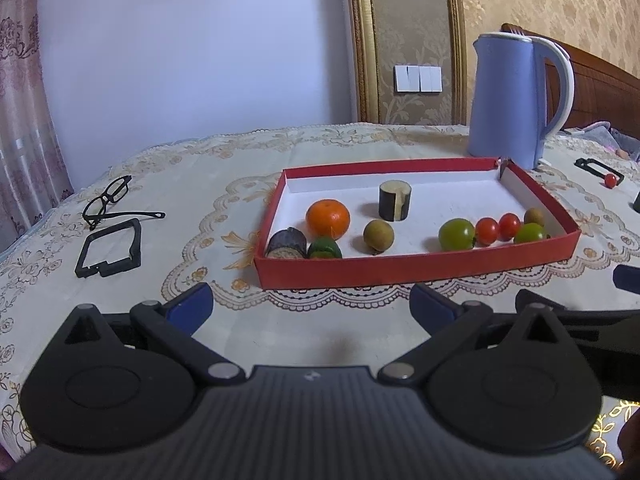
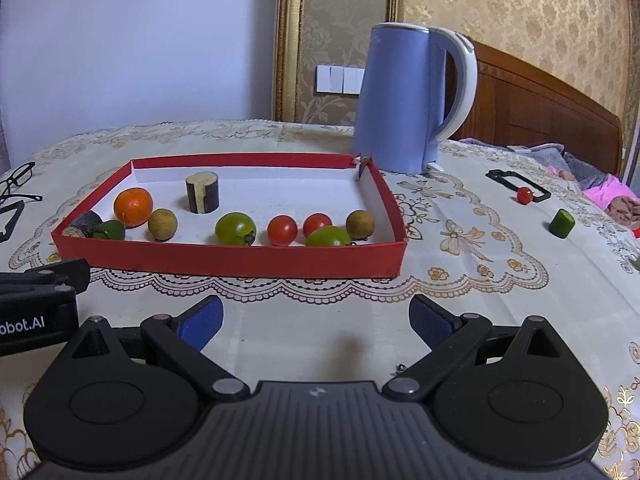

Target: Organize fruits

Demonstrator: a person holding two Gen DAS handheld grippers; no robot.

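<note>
The left gripper (image 1: 312,304), black with blue pads, stands wide open with nothing between its fingers, held low over the near edge of the cream embroidered tablecloth (image 1: 200,184). The right gripper (image 2: 316,316) is spread just as wide and is also empty, level with its twin, both facing the box as if paused between picks.

Near the cloth's left edge lie black-framed spectacles (image 1: 108,198) and a black square plastic frame (image 1: 110,250), well clear of the work, probably so they do not get in the way.

In the middle sits the shallow red cardboard box with a white floor (image 2: 240,262), which collects the fruit. In its near left corner are a dark cut cylinder lying on its side (image 2: 82,224) and a green cut piece (image 2: 110,230), then a round orange mandarin (image 2: 133,206), a brown longan (image 2: 162,224), an upright dark-skinned cylinder (image 2: 202,192) farther back, a green tomato (image 2: 235,229), two red cherry tomatoes (image 2: 282,230), another green tomato (image 2: 328,237) and a second longan (image 2: 360,224).

Behind the far right corner stands a blue electric kettle (image 2: 400,100).

Toward the cloth's right edge, a red cherry tomato (image 2: 524,195) rests against a second black frame (image 2: 516,184), and a green cucumber chunk (image 2: 561,223) stands alone; these two look yet to be boxed, and the right gripper is the nearer.
</note>
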